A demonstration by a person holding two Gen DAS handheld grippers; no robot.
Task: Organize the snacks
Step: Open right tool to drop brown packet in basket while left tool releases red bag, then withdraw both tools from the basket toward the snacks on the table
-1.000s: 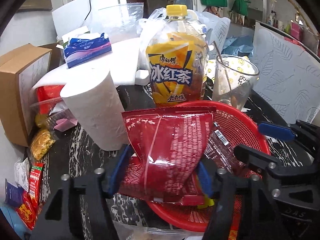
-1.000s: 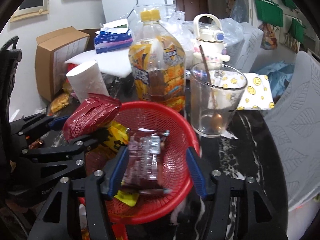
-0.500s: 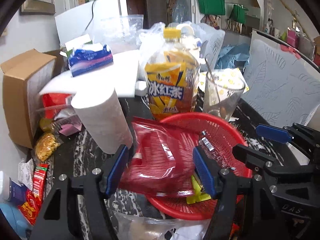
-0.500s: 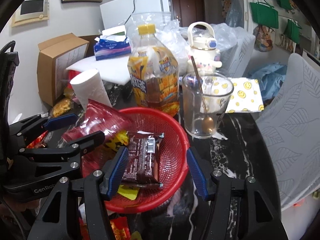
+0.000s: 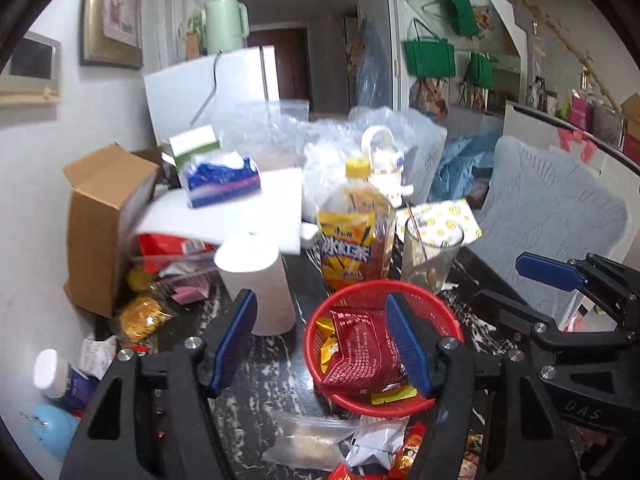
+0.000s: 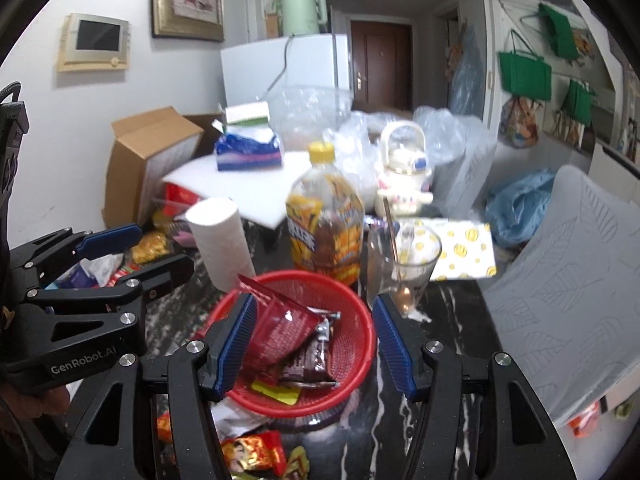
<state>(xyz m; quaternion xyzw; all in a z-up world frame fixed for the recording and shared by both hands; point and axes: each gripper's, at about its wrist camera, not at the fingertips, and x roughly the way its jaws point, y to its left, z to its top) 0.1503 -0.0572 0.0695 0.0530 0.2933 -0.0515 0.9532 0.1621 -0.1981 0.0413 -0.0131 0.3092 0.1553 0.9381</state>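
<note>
In the red basket (image 5: 448,322) on the dark marbled desk (image 5: 280,364) lie a red snack bag (image 5: 360,356) and a brown packet (image 6: 310,362). Above it, the left gripper (image 5: 322,340) and right gripper (image 6: 312,338) hold their fingers apart, gripping nothing.

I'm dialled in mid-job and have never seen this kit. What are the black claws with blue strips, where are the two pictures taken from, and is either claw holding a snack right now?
They are two hand-held grippers, one in each of a person's hands; there is no robot arm. Each carries a fisheye camera looking forward along its two blue-padded fingers. One picture is from the left gripper, the other from the right gripper; each also shows its partner at the edge. Both stand open and hold nothing. Below them on the dark marbled table sits a red basket with a red snack bag, a brown packet and a yellow packet in it. Behind it stand an iced-tea bottle, a glass and a paper roll. More packets lie loose around the basket.
</note>
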